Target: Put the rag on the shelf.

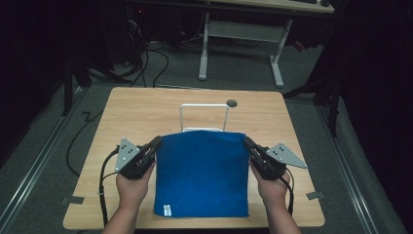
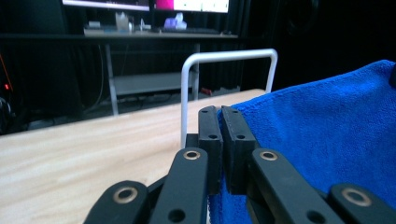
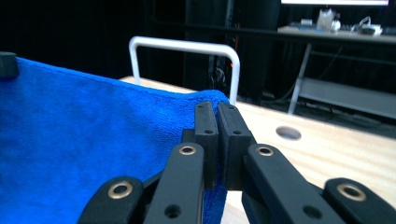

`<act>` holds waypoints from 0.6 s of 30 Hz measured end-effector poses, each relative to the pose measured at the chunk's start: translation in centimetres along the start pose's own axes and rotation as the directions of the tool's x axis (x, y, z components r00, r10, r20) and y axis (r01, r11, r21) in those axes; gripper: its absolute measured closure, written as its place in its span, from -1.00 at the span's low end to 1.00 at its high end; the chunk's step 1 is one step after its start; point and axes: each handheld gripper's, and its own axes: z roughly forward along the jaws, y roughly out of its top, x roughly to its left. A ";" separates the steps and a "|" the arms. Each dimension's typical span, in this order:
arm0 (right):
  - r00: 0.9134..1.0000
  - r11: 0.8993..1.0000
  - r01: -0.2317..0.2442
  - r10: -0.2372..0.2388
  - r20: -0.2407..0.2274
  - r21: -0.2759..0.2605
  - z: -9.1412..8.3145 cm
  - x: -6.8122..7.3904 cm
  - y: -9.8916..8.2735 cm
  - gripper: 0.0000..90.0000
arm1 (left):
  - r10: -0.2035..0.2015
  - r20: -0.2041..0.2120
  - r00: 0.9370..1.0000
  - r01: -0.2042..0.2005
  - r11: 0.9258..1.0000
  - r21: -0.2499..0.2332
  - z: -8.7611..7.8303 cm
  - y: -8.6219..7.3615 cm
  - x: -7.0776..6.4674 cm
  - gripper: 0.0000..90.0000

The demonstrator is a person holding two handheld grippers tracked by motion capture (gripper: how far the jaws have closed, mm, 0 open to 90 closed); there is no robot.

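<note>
From above, a tag (image 1: 167, 209) marks the towel (image 1: 202, 173).

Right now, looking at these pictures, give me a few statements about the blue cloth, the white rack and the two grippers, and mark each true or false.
1. The left gripper is shut on a far corner of the blue terry cloth. True.
2. The right gripper is open and clear of the cloth. False: it is shut on the other far corner.
3. The white metal hoop rack stands beyond the cloth. True.
4. The cloth hangs over the rack. False: it is still in front of it.
</note>
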 end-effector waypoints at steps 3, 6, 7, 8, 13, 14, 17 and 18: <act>1.000 1.000 0.006 -0.006 -0.007 -0.022 -0.4 0.3 0.6 0.95 | 0.020 -0.002 1.000 -0.020 0.999 -0.027 -0.5 0.7 -0.5 0.95; 1.000 0.997 0.025 -0.026 -0.014 -0.077 -1.4 0.8 1.8 0.95 | 0.033 0.006 0.999 -0.033 0.998 -0.060 -1.1 1.6 -1.0 0.95; 1.000 0.997 0.025 -0.026 -0.014 -0.077 -1.4 0.8 1.8 0.95 | 0.033 0.006 0.999 -0.033 0.998 -0.060 -1.1 1.6 -1.0 0.95; 1.000 0.996 0.024 -0.026 -0.015 -0.084 -1.6 0.9 2.1 0.95 | 0.042 0.005 0.999 -0.042 0.997 -0.068 -1.2 1.8 -1.2 0.95; 0.999 0.989 0.047 -0.050 -0.020 -0.138 -2.6 1.6 3.5 0.95 | 0.062 0.004 0.998 -0.061 0.993 -0.101 -1.9 2.8 -1.5 0.95; 0.998 0.988 0.057 -0.060 -0.017 -0.146 -2.7 1.6 3.7 0.95 | 0.065 0.001 0.998 -0.065 0.992 -0.107 -2.0 3.0 -1.5 0.95; 0.998 0.986 0.053 -0.057 -0.020 -0.159 -3.0 1.5 4.1 0.95 | 0.064 0.000 0.998 -0.063 0.991 -0.119 -2.3 3.4 -1.5 0.95; 0.998 0.985 0.050 -0.053 -0.016 -0.163 -3.0 1.5 4.1 0.95 | 0.061 0.001 0.998 -0.060 0.991 -0.123 -2.4 3.4 -1.5 0.95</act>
